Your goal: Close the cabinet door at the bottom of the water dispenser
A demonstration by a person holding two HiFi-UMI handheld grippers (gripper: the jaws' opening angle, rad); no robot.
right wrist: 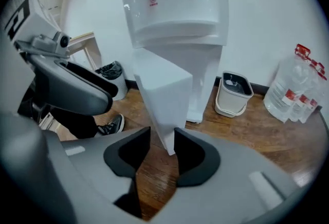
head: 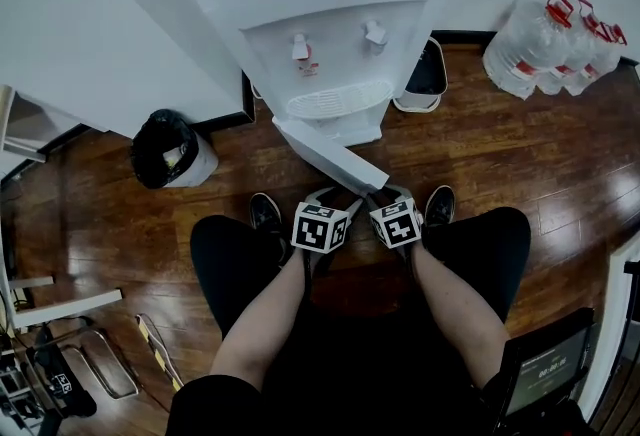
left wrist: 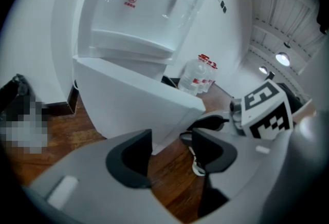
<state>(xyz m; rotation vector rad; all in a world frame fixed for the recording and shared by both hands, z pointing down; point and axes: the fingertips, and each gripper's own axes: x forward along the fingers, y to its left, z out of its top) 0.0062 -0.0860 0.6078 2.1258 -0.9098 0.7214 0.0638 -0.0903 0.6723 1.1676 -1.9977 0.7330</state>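
The white water dispenser (head: 330,24) stands against the wall, and its bottom cabinet door (head: 330,156) hangs open, swung out towards me. Both grippers are at the door's free end. My left gripper (head: 335,198) is open; in the left gripper view the door (left wrist: 139,99) lies just beyond the gap of the left gripper (left wrist: 169,150), with bare floor between the jaws. My right gripper (head: 384,196) is partly open. In the right gripper view the door's lower corner (right wrist: 165,115) dips into the gap of the right gripper (right wrist: 162,148), close to the right jaw, with floor showing on its left.
A black bin with a bag (head: 165,149) stands left of the dispenser, a small white bin (head: 425,74) to its right, and several water bottles (head: 550,44) further right. My legs and shoes (head: 265,214) are close under the door on the wooden floor. A screen (head: 545,369) sits at lower right.
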